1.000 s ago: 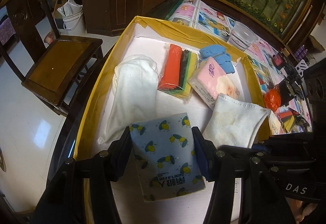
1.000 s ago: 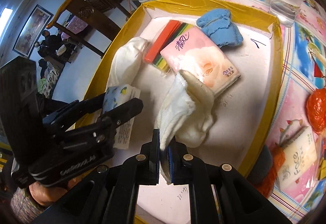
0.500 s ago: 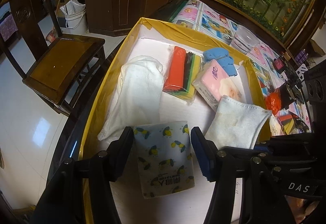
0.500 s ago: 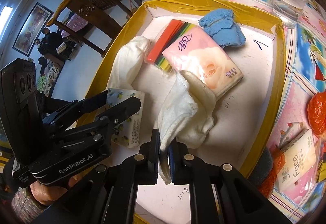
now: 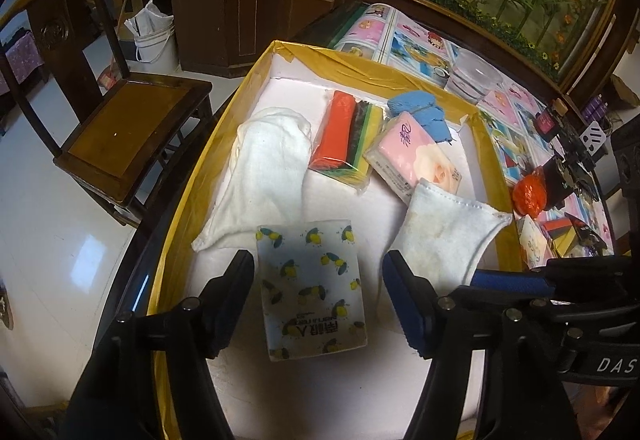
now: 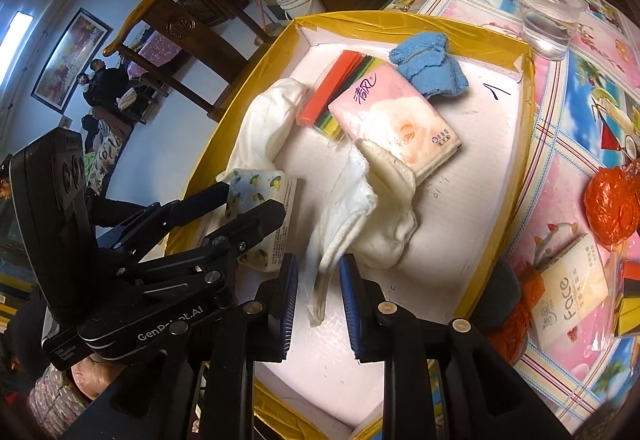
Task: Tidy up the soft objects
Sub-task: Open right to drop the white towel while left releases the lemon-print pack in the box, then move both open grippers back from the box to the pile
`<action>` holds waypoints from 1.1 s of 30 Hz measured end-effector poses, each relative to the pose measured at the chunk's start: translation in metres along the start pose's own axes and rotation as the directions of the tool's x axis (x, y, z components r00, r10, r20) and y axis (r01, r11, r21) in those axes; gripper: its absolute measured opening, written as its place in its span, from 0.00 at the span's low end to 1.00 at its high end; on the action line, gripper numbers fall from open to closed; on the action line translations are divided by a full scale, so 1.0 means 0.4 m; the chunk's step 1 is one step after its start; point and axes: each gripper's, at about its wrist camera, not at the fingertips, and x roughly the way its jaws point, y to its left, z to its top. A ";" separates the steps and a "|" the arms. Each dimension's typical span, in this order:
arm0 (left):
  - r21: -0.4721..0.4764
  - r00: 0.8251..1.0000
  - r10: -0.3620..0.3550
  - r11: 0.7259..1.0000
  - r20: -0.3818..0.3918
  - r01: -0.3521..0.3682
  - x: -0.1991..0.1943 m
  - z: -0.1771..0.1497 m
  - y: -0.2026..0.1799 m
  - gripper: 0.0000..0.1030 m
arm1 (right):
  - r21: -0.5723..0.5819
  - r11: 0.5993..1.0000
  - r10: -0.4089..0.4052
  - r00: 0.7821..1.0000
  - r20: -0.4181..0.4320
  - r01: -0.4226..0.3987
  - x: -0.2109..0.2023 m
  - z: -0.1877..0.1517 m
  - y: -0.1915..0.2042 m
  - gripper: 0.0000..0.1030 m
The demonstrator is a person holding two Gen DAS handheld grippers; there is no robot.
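Observation:
A lemon-print tissue pack (image 5: 312,286) lies on the white floor of the yellow-rimmed box (image 5: 192,176). My left gripper (image 5: 318,294) straddles it, jaws opening, pads clear of the pack on both sides. A white cloth (image 6: 360,216) droops between the pads of my right gripper (image 6: 319,294), whose jaws are opening with a gap on each side of the hanging corner. That same cloth (image 5: 444,236) leans on the box's right wall. The left gripper (image 6: 248,208) and the tissue pack (image 6: 262,196) show at the left of the right wrist view.
Further back in the box lie a second white cloth (image 5: 264,168), a pack of coloured sponges (image 5: 344,136), a pink tissue pack (image 5: 412,156) and a blue cloth (image 5: 424,112). A plastic cup (image 6: 548,16) and an orange bag (image 6: 612,208) sit on the patterned tablecloth. A wooden chair (image 5: 128,128) stands left.
My left jaws have spread off the lemon-print pack, which now lies flat on the box floor. My right jaws have parted from the white cloth's corner.

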 end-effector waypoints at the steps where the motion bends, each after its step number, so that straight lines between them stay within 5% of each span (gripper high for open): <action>1: 0.001 1.000 0.003 1.000 0.002 -0.003 -0.004 -0.003 -0.003 0.64 | 0.002 1.000 0.002 1.000 0.001 -0.002 -0.003 -0.005 -0.003 0.23; 21: -0.023 0.998 0.046 0.999 0.050 -0.044 -0.080 -0.050 -0.076 0.65 | 0.007 0.999 0.036 0.999 0.039 -0.036 -0.125 -0.107 -0.055 0.23; 33: -0.030 0.995 0.033 0.999 0.093 -0.031 -0.154 -0.080 -0.197 0.69 | 0.022 0.998 0.062 0.996 0.070 -0.064 -0.258 -0.203 -0.149 0.23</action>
